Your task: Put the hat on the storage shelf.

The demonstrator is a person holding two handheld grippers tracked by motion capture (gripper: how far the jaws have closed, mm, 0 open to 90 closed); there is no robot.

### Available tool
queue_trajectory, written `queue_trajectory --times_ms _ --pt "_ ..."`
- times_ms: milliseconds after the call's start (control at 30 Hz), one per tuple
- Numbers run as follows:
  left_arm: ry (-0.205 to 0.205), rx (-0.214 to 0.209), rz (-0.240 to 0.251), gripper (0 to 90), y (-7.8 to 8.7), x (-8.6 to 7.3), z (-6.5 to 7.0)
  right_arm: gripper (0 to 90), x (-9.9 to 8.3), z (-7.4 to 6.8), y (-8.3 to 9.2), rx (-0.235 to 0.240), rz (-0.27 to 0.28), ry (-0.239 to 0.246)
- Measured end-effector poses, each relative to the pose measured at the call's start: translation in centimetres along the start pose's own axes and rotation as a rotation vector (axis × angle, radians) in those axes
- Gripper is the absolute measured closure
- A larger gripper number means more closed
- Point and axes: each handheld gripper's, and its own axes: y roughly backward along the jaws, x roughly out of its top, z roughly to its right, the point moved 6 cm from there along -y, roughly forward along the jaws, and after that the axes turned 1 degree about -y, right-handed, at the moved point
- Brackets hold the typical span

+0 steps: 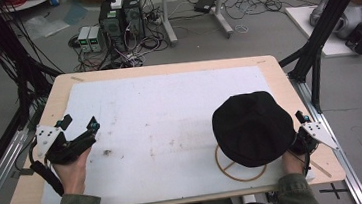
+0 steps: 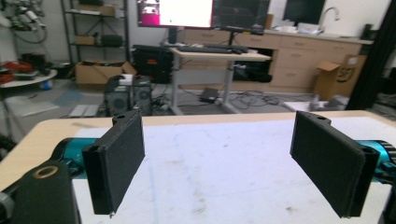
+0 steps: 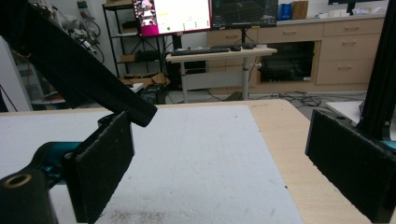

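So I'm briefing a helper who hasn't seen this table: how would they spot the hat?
Start at the white mat covering the wooden table, then go to its near right corner, beside the right tongs. The black hat sits there on a wooden ring stand. It is the one big, dark, rounded thing on the mat.
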Motion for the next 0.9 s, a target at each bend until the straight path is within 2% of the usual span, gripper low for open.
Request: queue_trajectory --times_ms 67,133,267,367,400,467,533,567,600,700,767,900 --pt "-0.01 0.017 -0.002 17.9 0.2 -0.4 -0.4 7.1 0.0 0.0 0.0 -0.002 -0.003 0.001" --pt "-0.013 0.015 -0.007 20.0 0.3 -0.9 -0.8 7.1 -0.1 -0.1 0.1 0.003 -0.006 -0.001" --pt "-0.012 0.061 -0.034 20.7 0.6 -2.1 -1.8 7.1 -0.1 -0.3 0.0 0.005 -0.009 0.013" --pt "-0.008 0.093 -0.026 19.7 1.0 -2.9 -2.5 7.1 -0.2 -0.4 0.1 0.004 -0.011 0.009" --pt "0.002 0.088 -0.036 19.3 1.0 -3.2 -2.6 7.1 -0.2 -0.4 0.1 0.004 -0.012 0.008" --pt "-0.007 0.104 -0.06 19.3 0.9 -3.8 -2.9 7.1 -0.2 -0.4 0.1 0.004 -0.013 0.002" --pt "-0.027 0.132 -0.076 19.3 1.0 -4.2 -3.1 7.1 -0.2 -0.5 0.2 0.005 -0.015 0.009" --pt "-0.04 0.162 -0.085 19.2 1.0 -4.5 -3.2 7.1 -0.2 -0.5 0.2 0.007 -0.015 0.01" --pt "-0.054 0.201 -0.093 18.8 1.1 -4.8 -3.4 7.1 -0.3 -0.5 0.2 0.009 -0.015 0.01" --pt "-0.042 0.312 -0.148 17.0 1.0 -5.6 -4.1 7.1 -0.3 -0.5 0.2 0.008 -0.015 0.007" --pt "-0.04 0.342 -0.159 16.5 1.0 -5.9 -4.2 7.1 -0.3 -0.4 0.2 0.007 -0.012 -0.003" --pt "-0.034 0.352 -0.164 16.5 1.2 -5.9 -4.4 7.1 -0.3 -0.4 0.2 0.006 -0.014 -0.004"
